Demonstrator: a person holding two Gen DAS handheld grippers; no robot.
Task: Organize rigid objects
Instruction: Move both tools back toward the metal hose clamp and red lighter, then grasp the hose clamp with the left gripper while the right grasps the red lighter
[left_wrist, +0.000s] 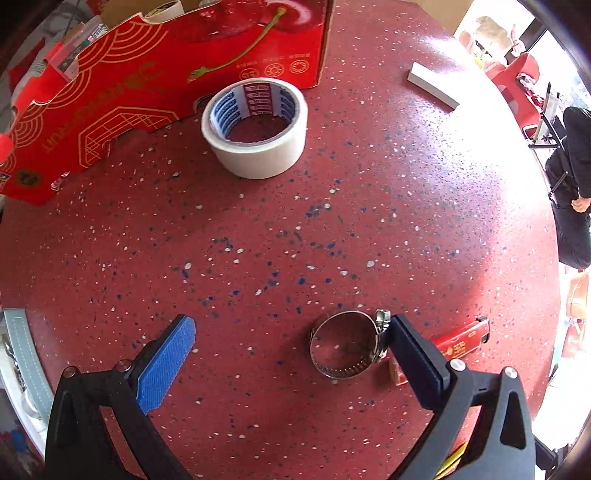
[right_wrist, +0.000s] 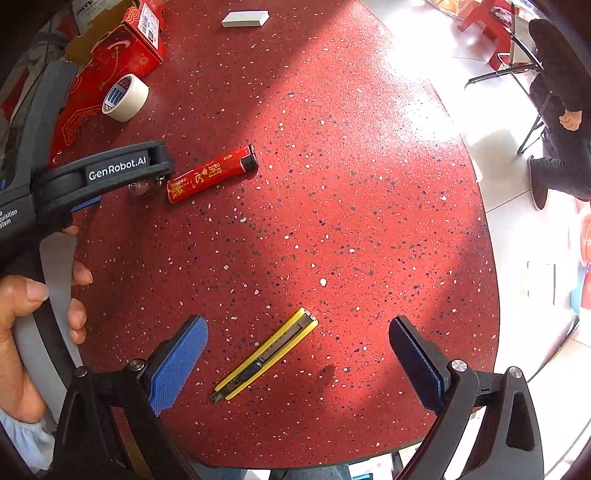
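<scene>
My left gripper (left_wrist: 291, 332) is open and empty, low over the red speckled table (left_wrist: 295, 229). A metal hose clamp (left_wrist: 345, 345) lies between its fingers, against the right finger. A red lighter (left_wrist: 461, 341) lies just behind that finger; it also shows in the right wrist view (right_wrist: 212, 173). A white tape roll (left_wrist: 255, 127) stands ahead by the red cardboard box (left_wrist: 110, 85). My right gripper (right_wrist: 299, 332) is open and empty, with a yellow utility knife (right_wrist: 267, 354) lying between its fingers.
A white block (left_wrist: 432, 85) lies at the far side of the table, also in the right wrist view (right_wrist: 245, 18). The box holds another tape roll (left_wrist: 164, 9). The left gripper's body (right_wrist: 92, 177) sits left of the lighter. A seated person (right_wrist: 561, 110) is beyond the table's right edge.
</scene>
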